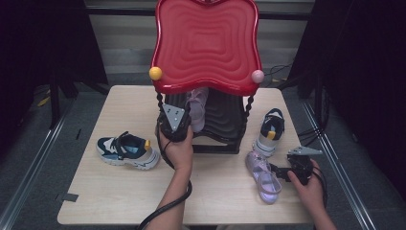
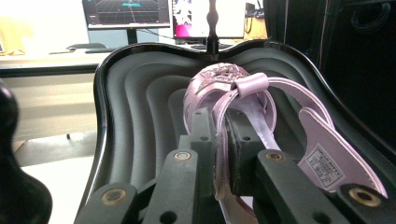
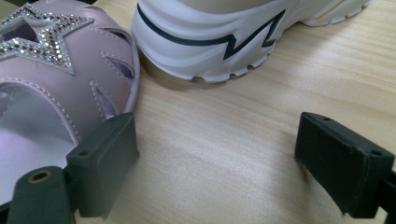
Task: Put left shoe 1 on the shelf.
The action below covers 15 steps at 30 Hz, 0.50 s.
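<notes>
The pale lilac strappy sandal with a rhinestone star on its front [image 2: 233, 93] lies on the lower black ribbed shelf [image 2: 135, 121] of the two-tier shoe stand, toe pointing far, and the left gripper [image 2: 223, 154] is pinching its heel strap between its pads. The left gripper view shows the strap squeezed flat, a white size label on the insole, and monitors on a desk beyond the stand. In the high view the same sandal [image 1: 197, 108] is half hidden under the stand's glossy red wavy top shelf [image 1: 207, 43], and the left gripper [image 1: 178, 125] is largely covered by its grey three-cornered plate and the left hand [image 1: 178, 149].

The matching lilac sandal [image 1: 263, 175] lies on the light wooden table [image 1: 95, 191] near the right edge. The right gripper [image 1: 277, 172] sits low just right of it with jaws spread wide. The right gripper view shows one pad touching or just beside this second sandal [image 3: 51, 79], the other pad well apart over bare table.

A white, navy and yellow chunky sneaker [image 1: 269, 130] stands just far of that sandal; its white sole [image 3: 205, 42] rises close in front of the right gripper. Its twin sneaker [image 1: 127, 150] lies at the left of the table, well apart from the stand. A yellow ball knob [image 1: 155, 73] and a pink ball knob [image 1: 257, 76] sit at the red shelf's near corners
</notes>
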Available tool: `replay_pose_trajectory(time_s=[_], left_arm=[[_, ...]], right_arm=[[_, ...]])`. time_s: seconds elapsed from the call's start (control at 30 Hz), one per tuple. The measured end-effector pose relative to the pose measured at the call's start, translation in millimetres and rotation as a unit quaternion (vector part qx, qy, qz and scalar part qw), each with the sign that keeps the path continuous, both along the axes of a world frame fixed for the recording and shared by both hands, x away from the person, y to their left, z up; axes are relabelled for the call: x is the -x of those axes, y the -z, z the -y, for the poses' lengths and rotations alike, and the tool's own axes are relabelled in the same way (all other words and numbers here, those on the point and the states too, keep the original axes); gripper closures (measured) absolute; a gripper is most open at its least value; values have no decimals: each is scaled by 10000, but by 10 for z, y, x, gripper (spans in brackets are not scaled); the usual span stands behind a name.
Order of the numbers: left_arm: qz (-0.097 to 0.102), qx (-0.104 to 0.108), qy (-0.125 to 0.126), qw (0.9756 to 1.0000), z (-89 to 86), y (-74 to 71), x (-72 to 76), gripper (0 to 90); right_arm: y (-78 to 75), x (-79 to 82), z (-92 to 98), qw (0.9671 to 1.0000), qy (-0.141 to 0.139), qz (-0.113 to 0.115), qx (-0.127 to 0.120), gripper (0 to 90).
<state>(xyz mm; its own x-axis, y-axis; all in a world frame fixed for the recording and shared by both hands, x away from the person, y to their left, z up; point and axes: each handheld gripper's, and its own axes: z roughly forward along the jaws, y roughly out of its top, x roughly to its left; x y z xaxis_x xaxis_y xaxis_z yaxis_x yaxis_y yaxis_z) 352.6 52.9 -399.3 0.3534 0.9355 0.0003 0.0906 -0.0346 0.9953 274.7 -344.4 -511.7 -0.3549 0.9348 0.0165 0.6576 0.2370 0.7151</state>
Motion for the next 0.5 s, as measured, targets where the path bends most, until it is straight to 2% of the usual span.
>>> replay_pose_trajectory(time_s=[0.2, 0.27, 0.4, 0.5], left_arm=[[90, -13, -218, 9997, 21, 15, -28, 827], [116, 71, -284, 9995, 49, 29, -26, 825], [78, -64, -368, 9993, 100, 66, -25, 822], [146, -122, -429, 9989, 140, 89, -17, 815]], right_arm=[[0, 0, 0, 10000, 0, 0, 0, 123], [0, 0, 0, 10000, 0, 0, -1, 123], [1, -1, 1, 10000, -3, 7, 4, 123], [0, 0, 0, 10000, -1, 2, 0, 123]])
